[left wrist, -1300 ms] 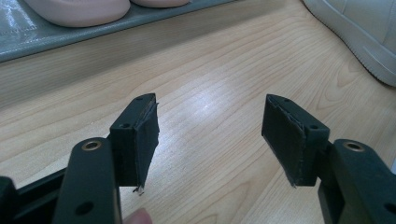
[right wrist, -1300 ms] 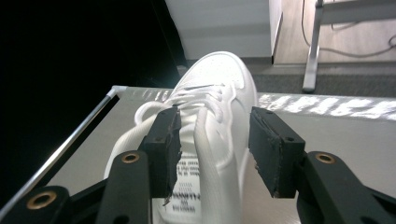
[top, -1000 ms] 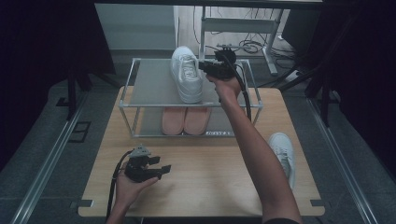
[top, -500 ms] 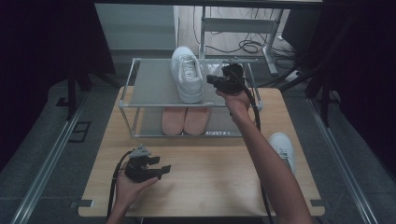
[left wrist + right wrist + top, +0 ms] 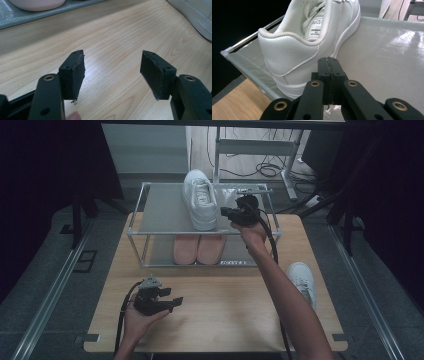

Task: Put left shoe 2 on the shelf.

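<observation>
Grey rack shelf: right claw closed beside white sneaker.

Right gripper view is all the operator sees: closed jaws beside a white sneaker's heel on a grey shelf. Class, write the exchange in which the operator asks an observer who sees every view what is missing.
Operator: Is there a second white sneaker anywhere?
Observer: Yes, another white sneaker lies on the wooden table, at its right edge by the person's forearm.
Operator: What is under this shelf?
Observer: A pair of pink shoes sits on the lower level of the shoe rack, below the white sneaker on the shelf.
Operator: What is the left gripper doing?
Observer: The left gripper rests low over the bare table with its jaws wide apart and nothing between them.
</observation>
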{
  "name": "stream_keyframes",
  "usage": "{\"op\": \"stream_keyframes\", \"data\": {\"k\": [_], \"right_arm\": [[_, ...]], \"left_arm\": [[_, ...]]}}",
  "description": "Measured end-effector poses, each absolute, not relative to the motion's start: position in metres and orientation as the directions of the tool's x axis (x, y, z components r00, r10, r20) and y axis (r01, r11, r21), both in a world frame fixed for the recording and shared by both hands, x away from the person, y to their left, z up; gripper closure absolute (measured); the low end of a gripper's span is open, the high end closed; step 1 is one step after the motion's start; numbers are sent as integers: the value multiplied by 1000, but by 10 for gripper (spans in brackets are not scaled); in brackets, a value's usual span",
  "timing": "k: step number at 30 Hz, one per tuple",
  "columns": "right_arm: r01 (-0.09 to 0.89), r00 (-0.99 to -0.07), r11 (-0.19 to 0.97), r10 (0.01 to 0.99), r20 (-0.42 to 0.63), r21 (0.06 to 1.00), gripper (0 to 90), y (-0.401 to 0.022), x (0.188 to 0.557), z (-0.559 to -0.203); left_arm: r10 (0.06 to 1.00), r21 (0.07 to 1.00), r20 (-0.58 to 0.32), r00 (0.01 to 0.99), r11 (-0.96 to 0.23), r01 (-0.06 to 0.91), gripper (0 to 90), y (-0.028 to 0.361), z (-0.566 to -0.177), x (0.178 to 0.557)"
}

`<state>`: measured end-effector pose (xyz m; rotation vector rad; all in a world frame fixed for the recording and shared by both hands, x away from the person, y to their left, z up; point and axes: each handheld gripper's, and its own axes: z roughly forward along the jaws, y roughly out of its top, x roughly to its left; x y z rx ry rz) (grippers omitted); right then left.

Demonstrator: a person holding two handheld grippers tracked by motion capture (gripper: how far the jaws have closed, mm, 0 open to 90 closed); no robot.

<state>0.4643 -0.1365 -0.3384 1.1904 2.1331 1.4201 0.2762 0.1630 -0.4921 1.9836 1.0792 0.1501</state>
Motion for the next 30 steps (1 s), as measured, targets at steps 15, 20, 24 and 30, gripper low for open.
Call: {"op": "stream_keyframes", "data": {"k": [15, 20, 24, 30], "right_arm": [[470, -603, 187, 781, 160, 863, 897, -125, 468, -344], [472, -607, 196, 779, 156, 859, 899, -124, 464, -346], [472, -607, 187, 778, 163, 862, 899, -122, 463, -345], [471, -609, 182, 775, 170, 863, 899, -118, 462, -345]], "left_arm": [[735, 727, -273, 620, -265, 633, 371, 164, -492, 276], [736, 727, -273, 620, -265, 634, 371, 164, -492, 276], [736, 724, -274, 620, -266, 636, 371, 163, -492, 276], [733, 724, -274, 623, -269, 635, 371, 162, -493, 276]]}}
